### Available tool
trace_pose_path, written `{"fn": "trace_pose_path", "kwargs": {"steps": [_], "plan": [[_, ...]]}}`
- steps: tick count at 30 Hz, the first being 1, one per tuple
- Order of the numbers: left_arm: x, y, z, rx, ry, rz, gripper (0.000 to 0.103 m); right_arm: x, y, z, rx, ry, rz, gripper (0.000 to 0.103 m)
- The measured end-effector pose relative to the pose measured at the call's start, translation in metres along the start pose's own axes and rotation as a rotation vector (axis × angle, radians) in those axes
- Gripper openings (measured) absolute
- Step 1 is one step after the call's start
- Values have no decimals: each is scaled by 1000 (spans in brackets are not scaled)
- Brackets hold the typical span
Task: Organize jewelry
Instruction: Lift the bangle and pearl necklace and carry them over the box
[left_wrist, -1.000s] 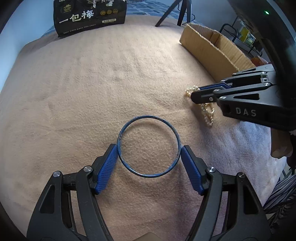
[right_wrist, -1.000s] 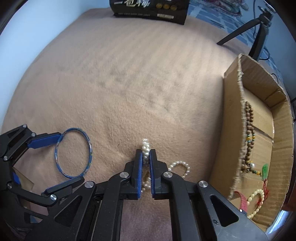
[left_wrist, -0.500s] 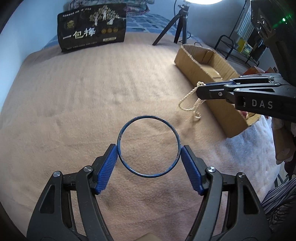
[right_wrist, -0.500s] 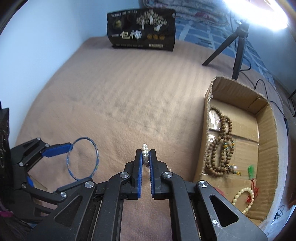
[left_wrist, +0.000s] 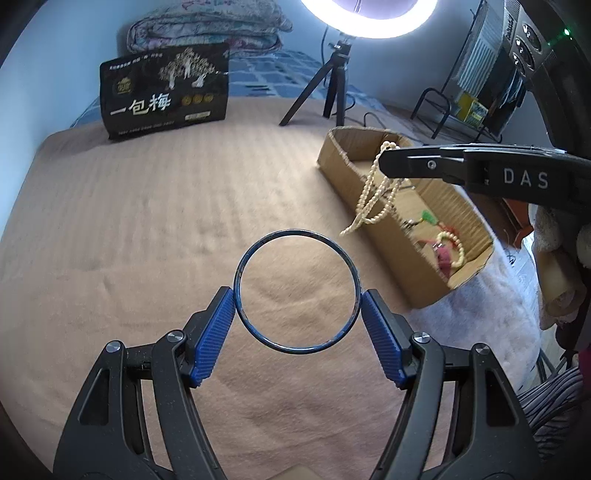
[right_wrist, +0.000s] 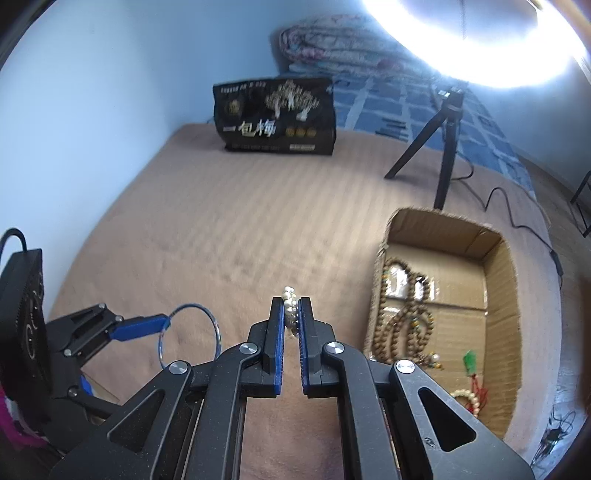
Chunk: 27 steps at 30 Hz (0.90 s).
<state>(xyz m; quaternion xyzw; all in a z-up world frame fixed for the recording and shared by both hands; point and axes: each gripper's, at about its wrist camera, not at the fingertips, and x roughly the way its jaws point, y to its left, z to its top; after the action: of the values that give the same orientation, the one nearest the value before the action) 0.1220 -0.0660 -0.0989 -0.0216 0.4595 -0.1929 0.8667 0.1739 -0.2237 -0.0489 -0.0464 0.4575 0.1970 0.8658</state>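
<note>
The left gripper (left_wrist: 297, 321) clamps the blue bangle (left_wrist: 297, 291); the right gripper (right_wrist: 290, 317), nearly closed, pinches the pearl necklace (left_wrist: 373, 195): both should release low over the cardboard box (right_wrist: 506, 295), clear of the wooden beads (right_wrist: 402, 325)

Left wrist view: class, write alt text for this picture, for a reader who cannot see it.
The left gripper clamps a thin blue bangle by its sides above a tan blanket. To the right, the right gripper dangles a cream bead necklace over an open cardboard box holding other jewelry.
</note>
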Motion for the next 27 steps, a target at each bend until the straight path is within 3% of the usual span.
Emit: {"fn": "trace_pose_path", "kwargs": {"steps": [12,27], "plan": [[3,-38,27,52,-43,-32,72,-38,-58,4,93,-69,-56,5],[32,-83,54,98,-39,-76,72,-42,-124,-3,190,-69,-125,5]]}}
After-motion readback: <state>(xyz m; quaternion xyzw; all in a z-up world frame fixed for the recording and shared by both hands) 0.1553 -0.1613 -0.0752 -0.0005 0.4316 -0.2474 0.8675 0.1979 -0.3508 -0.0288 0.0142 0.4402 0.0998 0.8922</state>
